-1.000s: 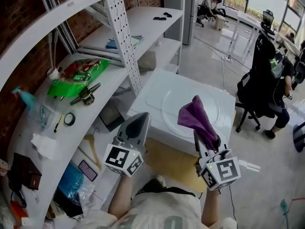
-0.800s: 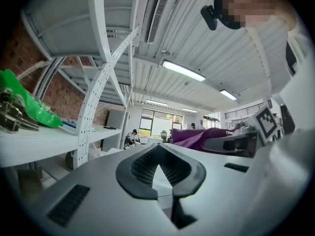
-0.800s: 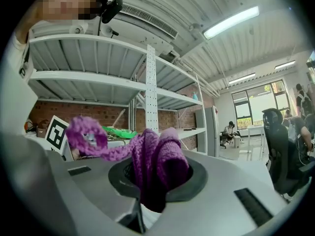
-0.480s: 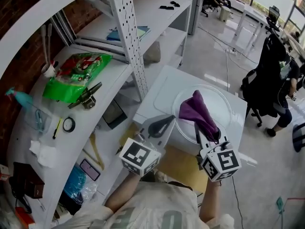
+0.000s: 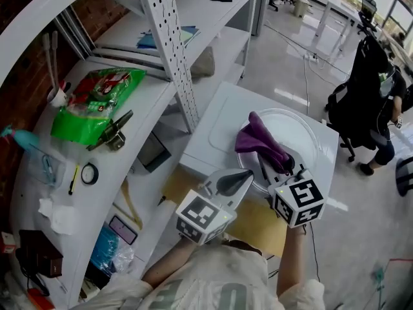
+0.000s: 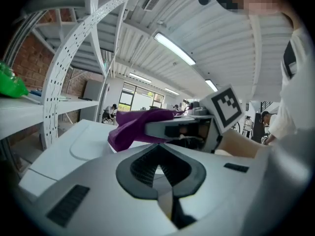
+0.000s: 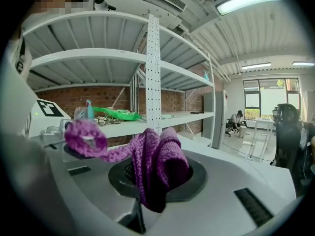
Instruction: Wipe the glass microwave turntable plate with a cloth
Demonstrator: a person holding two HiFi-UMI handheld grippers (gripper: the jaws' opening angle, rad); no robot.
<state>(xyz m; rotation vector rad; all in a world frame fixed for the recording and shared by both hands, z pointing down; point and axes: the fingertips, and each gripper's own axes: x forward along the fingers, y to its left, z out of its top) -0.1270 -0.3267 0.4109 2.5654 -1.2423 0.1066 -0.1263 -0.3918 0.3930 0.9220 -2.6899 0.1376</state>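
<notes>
The right gripper [image 5: 279, 166] is pinching the purple cloth [image 5: 257, 142] — its jaws are clamped on a fold, with the rest bunching out ahead of them and a loop trailing off to one side in the right gripper view. In the head view the cloth is draping over the nine o'clock side of the glass turntable plate [image 5: 311, 133], which is lying flat on top of the white appliance [image 5: 216, 118]. Whether the fabric is pressing on the glass or only brushing it I cannot tell. The left gripper [image 5: 242, 176] is hovering at the plate's seven o'clock, just beside the rim, its jaws drawn together on nothing.

The wipe looks to be just beginning. To do it well, the cloth wants to be going down flat under light pressure, sweeping from nine o'clock round through twelve to three — overlapping arcs rather than one dab. The plate is probably sitting loose on that smooth top, so it may be sliding or turning under the push. The left gripper's closed tips could be steadying the rim. Only fabric, not the jaw tips, should be meeting the glass.
</notes>
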